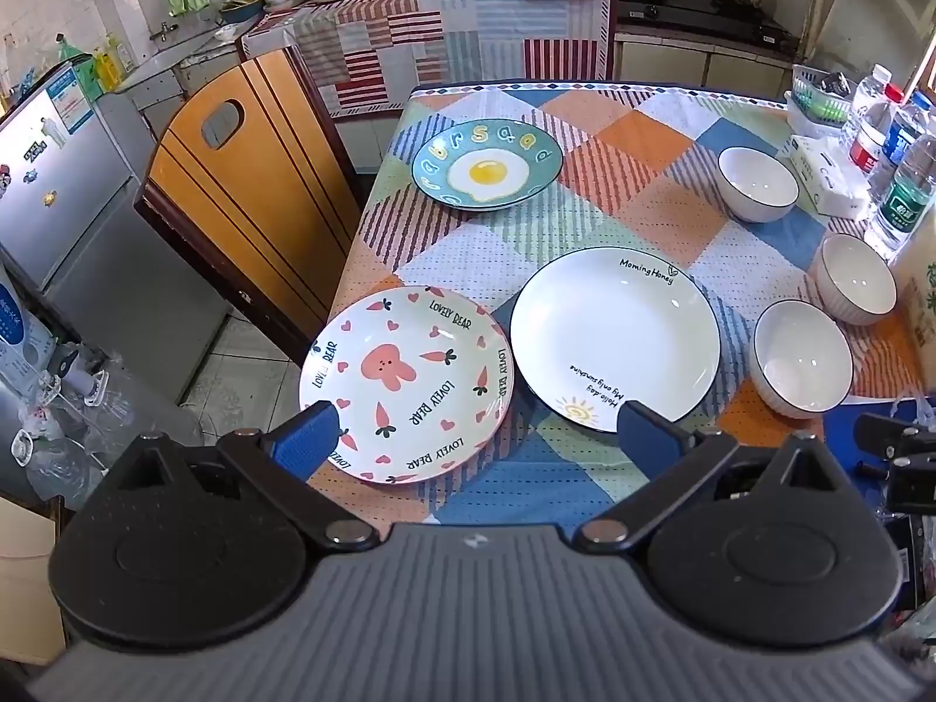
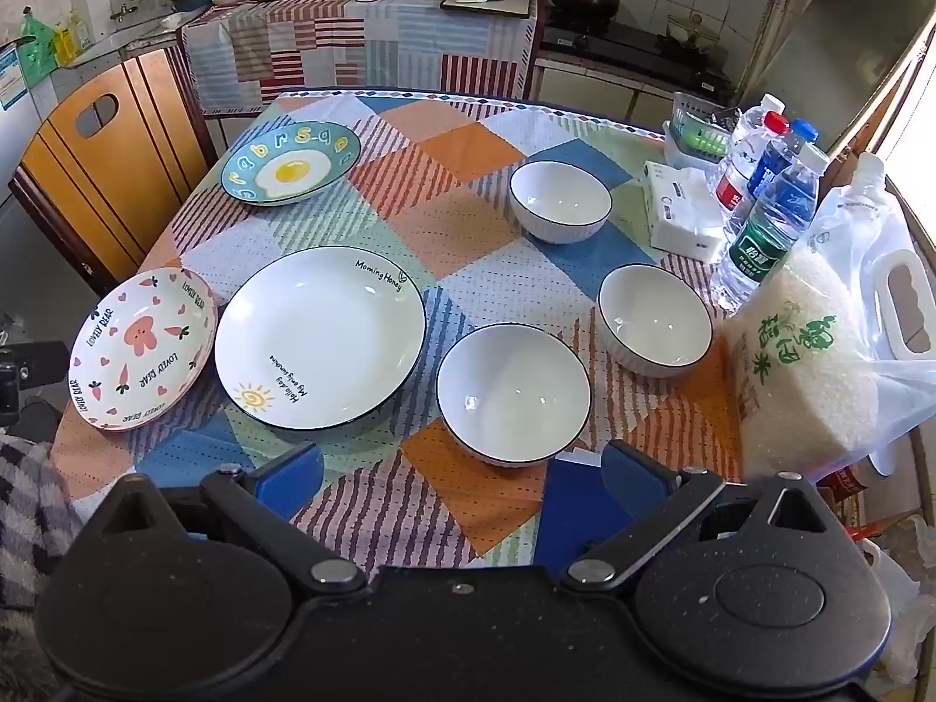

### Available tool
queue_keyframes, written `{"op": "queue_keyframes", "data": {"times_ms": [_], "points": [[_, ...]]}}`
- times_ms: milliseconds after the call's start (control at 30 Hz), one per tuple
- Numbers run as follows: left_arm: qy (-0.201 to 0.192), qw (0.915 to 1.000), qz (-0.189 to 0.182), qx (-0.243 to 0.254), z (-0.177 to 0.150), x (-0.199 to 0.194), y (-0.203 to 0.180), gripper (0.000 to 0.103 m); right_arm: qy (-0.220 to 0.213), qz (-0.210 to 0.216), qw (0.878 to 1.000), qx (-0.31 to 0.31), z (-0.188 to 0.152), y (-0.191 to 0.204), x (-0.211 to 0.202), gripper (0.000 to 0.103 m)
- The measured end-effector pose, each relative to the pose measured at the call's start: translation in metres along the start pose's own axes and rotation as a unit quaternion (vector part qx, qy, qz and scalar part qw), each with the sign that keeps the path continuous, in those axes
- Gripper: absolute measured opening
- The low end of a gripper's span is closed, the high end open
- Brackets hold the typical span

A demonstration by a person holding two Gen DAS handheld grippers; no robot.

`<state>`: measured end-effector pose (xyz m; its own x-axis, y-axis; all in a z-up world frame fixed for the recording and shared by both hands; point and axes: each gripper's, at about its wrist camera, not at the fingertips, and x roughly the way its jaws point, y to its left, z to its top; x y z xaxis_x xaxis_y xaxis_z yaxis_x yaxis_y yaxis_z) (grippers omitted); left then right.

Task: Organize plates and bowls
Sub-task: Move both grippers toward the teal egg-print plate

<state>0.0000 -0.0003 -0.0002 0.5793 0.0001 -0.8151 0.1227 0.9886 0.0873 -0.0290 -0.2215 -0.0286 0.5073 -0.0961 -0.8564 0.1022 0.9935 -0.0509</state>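
While nothing is being held, the left gripper [image 1: 477,439] is hovering wide open over the near table edge, its fingers flanking the pink bear plate [image 1: 406,383], and the right gripper [image 2: 462,477] is gaping likewise before the nearest bowl [image 2: 513,393]. The white plate [image 2: 320,336] and egg plate [image 2: 291,169] are lying apart, unstacked. Glazed ceramic is likely handling stiff, slippery and breakable, so pinching a raised rim seems wisest.
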Motion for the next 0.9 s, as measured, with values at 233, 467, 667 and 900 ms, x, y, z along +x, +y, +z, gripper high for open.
{"op": "queue_keyframes", "data": {"times_ms": [233, 467, 667, 900], "points": [[0.001, 1.0000, -0.001, 0.001, -0.0004, -0.0003, -0.0001, 0.103, 0.000, -0.003, 1.000, 0.000, -0.0010, 0.0011, 0.0003, 0.102], [0.004, 1.0000, -0.003, -0.002, 0.0004, 0.0038, -0.0038, 0.103, 0.001, -0.003, 1.000, -0.004, -0.0004, 0.0008, 0.0007, 0.102], [0.004, 1.0000, -0.002, -0.001, 0.0008, 0.0033, -0.0038, 0.103, 0.001, -0.004, 1.000, -0.003, -0.0004, 0.0002, 0.0005, 0.102], [0.003, 1.0000, -0.009, -0.003, -0.0028, 0.0042, -0.0037, 0.103, 0.000, -0.003, 1.000, -0.003, -0.0004, 0.0001, 0.0003, 0.102]]}}
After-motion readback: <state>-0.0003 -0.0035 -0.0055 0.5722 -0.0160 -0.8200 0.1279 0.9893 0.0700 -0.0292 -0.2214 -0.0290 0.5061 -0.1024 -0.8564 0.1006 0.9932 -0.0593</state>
